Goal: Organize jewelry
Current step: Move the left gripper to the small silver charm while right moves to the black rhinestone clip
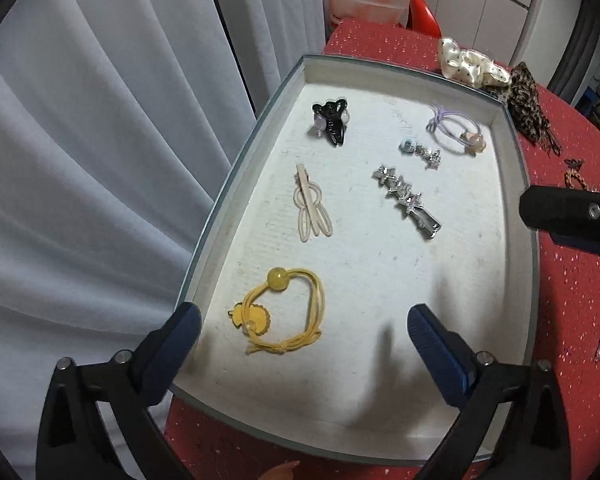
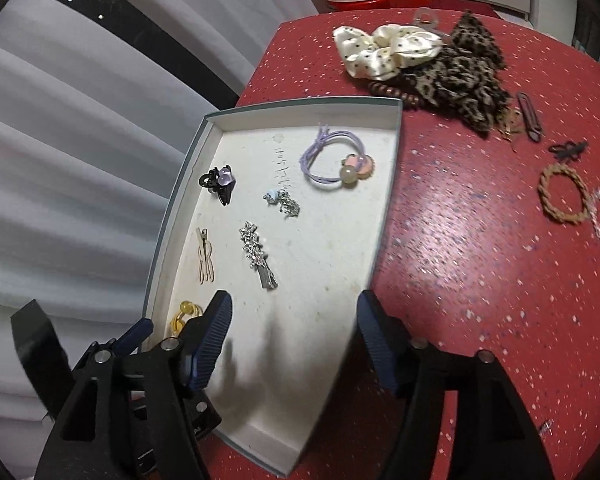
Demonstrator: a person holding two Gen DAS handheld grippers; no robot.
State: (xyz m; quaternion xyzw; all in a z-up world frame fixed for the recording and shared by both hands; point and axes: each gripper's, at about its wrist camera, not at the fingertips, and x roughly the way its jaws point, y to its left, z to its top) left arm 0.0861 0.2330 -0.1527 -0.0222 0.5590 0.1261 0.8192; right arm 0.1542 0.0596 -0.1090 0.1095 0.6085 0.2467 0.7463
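A shallow white tray (image 1: pixel 380 76) (image 2: pixel 300 116) sits on the red table (image 2: pixel 460 260). In it lie a yellow hair tie (image 1: pixel 278 280) (image 2: pixel 186 308), a beige clip (image 1: pixel 310 208), a black claw clip (image 1: pixel 332 120) (image 2: pixel 218 182), a silver star barrette (image 1: pixel 408 200) (image 2: pixel 258 256), a small silver charm (image 1: pixel 422 152) and a purple hair tie (image 1: pixel 476 140) (image 2: pixel 348 172). My left gripper (image 1: pixel 304 318) hangs open over the tray's near corner, with the yellow tie lying untouched between its fingers. My right gripper (image 2: pixel 295 300) is open and empty above the tray's near right edge.
Loose pieces lie on the table beyond and right of the tray: a cream dotted scrunchie (image 2: pixel 388 50), a leopard scrunchie (image 2: pixel 460 76), a brown bead bracelet (image 2: pixel 388 94), a dark clip (image 2: pixel 530 116), a braided brown tie (image 2: pixel 544 196). A white curtain (image 1: pixel 80 160) hangs left.
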